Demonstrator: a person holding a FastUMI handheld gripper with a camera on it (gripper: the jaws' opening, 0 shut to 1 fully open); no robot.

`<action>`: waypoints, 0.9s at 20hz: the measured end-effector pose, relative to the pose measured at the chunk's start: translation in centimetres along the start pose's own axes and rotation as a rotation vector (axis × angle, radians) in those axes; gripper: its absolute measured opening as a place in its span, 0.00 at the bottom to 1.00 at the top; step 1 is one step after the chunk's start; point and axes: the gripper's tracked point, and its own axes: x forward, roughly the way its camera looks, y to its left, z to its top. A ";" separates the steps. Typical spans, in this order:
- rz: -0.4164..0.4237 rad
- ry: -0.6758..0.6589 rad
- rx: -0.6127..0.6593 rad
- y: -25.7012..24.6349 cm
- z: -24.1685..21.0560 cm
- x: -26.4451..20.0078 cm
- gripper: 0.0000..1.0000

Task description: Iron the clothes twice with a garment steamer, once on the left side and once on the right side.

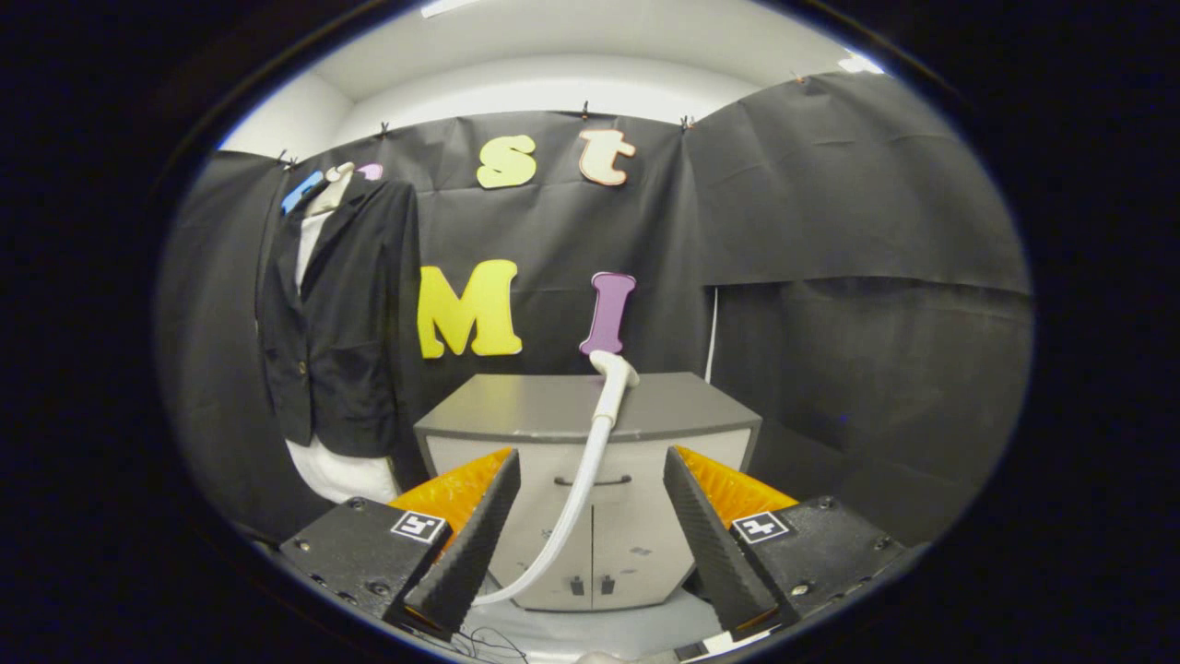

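Jaws: gripper (590, 544) held wide apart, nothing between the fingers but air; the white hose passes through the gap farther off, untouched.
Floor: pale, with thin dark cables (489, 641) lying just below the left finger.
Counter: grey cabinet (516, 406) with a flat top, two pale doors and a dark handle, standing straight ahead beyond the jaws.
Room: booth walled in black cloth (830, 203), white ceiling above.
Garment steamer: white head (615, 369) resting at the back of the counter top; its hose (576, 489) drops over the front edge and curves down toward the left finger.
Clothes: black jacket (341, 314) over a white shirt (312, 242) on a mannequin, hanging left of the counter, well apart from the jaws and from the steamer head.
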 end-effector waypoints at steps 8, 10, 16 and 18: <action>0.050 0.049 -0.036 -2.9 4.8 16.5 0.98; 0.065 0.099 -0.030 -2.8 4.5 20.4 0.98; 0.105 0.243 -0.036 -2.1 1.2 28.6 0.98; 0.098 0.287 -0.046 -2.3 0.0 30.1 0.98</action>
